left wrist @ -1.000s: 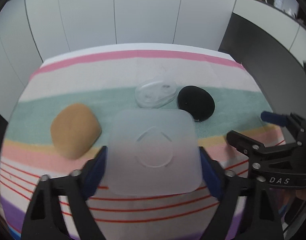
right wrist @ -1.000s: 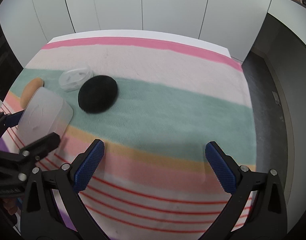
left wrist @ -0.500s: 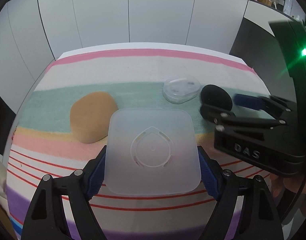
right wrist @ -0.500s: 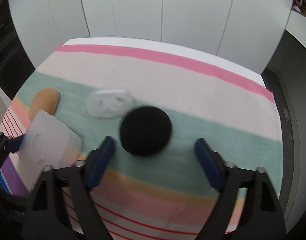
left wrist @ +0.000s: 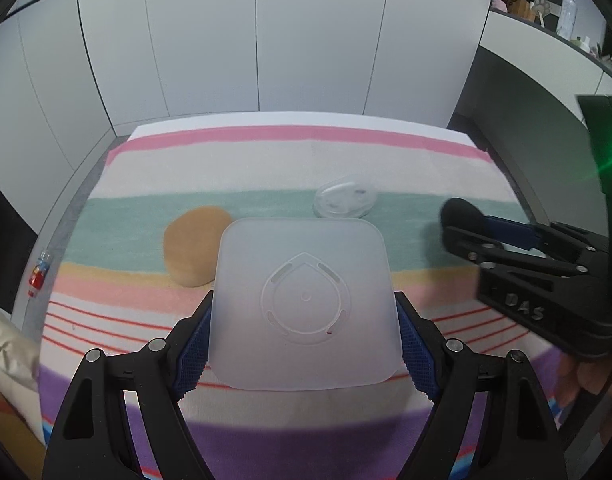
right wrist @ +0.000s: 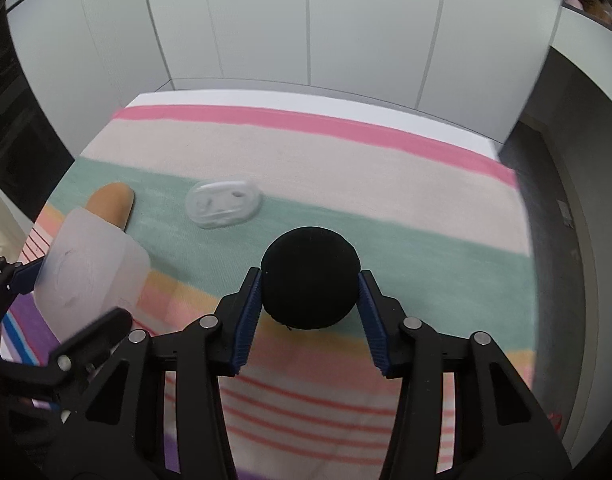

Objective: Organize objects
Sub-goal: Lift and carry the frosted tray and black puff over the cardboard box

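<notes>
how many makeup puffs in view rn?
2. Tan puff lies on the striped cloth, partly behind the frosted case. Black puff sits between the right gripper jaws. None visibly hidden.

Left tool [left wrist: 304,342] clamped on its load — right tool [right wrist: 310,312] likewise, fingers nearly closed.

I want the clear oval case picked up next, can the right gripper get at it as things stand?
Probably not yet: the right gripper has its jaws closed on the black puff. The clear oval case itself lies uncovered on the striped cloth.

striped cloth [left wrist: 266,168], white wall panels [left wrist: 266,40]; small red toy [left wrist: 36,276]
</notes>
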### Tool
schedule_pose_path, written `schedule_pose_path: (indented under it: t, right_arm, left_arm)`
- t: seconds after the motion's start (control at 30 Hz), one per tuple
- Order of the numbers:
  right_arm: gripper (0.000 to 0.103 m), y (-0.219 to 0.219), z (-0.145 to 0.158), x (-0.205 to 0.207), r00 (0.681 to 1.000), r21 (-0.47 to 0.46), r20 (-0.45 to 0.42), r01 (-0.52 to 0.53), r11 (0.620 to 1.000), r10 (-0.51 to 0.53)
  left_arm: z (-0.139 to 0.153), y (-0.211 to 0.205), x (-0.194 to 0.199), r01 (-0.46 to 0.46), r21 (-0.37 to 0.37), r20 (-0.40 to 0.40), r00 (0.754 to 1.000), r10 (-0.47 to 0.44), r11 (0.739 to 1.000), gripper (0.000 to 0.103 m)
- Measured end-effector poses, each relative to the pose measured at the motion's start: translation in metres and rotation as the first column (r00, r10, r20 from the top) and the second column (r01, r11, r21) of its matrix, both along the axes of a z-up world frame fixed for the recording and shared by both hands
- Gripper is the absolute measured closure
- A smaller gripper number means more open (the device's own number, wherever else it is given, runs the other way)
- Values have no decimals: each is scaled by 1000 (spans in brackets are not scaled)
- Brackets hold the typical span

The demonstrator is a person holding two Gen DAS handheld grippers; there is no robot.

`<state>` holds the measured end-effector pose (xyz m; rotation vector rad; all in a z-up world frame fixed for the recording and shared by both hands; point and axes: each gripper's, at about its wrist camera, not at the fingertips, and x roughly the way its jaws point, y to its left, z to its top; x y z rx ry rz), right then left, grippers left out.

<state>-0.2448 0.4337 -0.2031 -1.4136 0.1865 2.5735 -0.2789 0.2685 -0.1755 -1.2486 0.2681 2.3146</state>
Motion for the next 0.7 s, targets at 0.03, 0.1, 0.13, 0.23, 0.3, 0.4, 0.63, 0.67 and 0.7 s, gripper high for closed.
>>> schedule_pose_path:
  t: [0.03,0.1,0.13,0.23,0.3,0.4,0.63,0.67,0.7]
  right_arm:
    - [54,3,5,6,1000,-3,0,13,1000,-13]
    - [54,9,17,19,999,-9,-4,35,999,-35]
    - [54,11,24,26,999,-6,-7,44,999,-44]
    - [54,16,47,47,998,4,-12,63,998,-63]
    - [54,21,64,65,997,12,-19,72,997,-72]
    - [54,23,88,87,995,14,-27,95,995,-94]
    - [54,17,143,140,993,24,-43,115,993,-114]
    - [54,14,149,146,993,25,-45,113,993,-112]
    - [54,12,155,154,993,26,-48,111,994,-109]
  left_arm:
    - [3,0,4,0,-1,-3,1000,0,1000,20]
    - [14,2,15,2,-1,-12,1000,-2,1000,20]
    - [19,2,20,3,3,-9,1000,-3,1000,20]
    - [37,3,35,-2,18,-5,1000,2,1000,20]
    - [50,5,45,-6,31,-3,1000,6,1000,20]
    - [74,6,62,-6,46,-15,1000,7,999,20]
    - [129,0,100,1,69,-59,998,3,998,20]
    - [135,-3,105,-2,73,-60,998,7,997,20]
    - [139,-6,109,-5,77,-60,998,10,997,20]
